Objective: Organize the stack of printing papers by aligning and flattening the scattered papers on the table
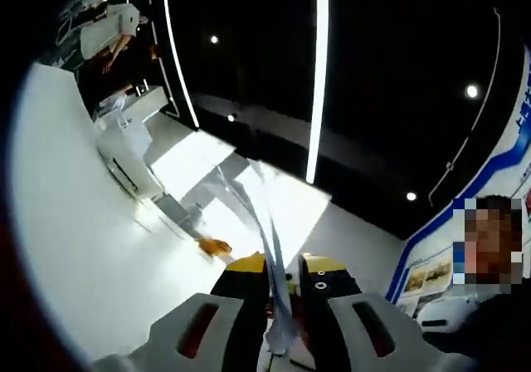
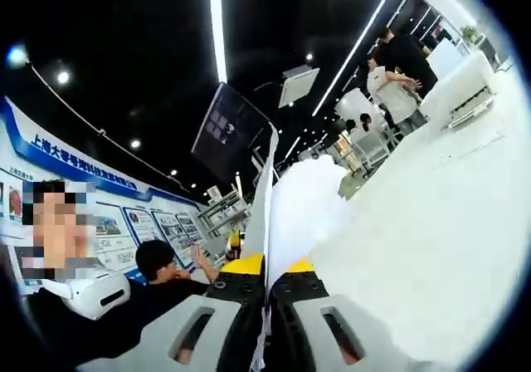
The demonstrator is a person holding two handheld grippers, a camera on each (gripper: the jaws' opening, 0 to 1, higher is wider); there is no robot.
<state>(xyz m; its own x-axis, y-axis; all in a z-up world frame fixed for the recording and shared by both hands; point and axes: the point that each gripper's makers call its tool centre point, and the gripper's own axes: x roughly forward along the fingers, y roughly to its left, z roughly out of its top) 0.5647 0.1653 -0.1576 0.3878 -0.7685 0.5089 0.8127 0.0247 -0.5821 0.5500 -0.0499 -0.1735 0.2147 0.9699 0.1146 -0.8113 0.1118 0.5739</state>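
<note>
Both hand-held grippers, left (image 1: 282,293) and right (image 2: 265,285), were clamped on the paper stack (image 1: 270,222), held on edge. Judged mid-alignment; next, tapping its edge square on the worktop (image 2: 431,222).

Dark overhead, lit by long ceiling strips (image 1: 318,81) and small spotlights (image 2: 63,77). Harsh glare off the white surface (image 1: 75,247), blown out to featureless white in both views. Papers (image 2: 303,202) overexposed, edges soft with blur. Strong fisheye bending at the edges. Background people dim and unsharp.

The papers' (image 1: 278,247) lower edge seems hidden between the claw's jaws.
</note>
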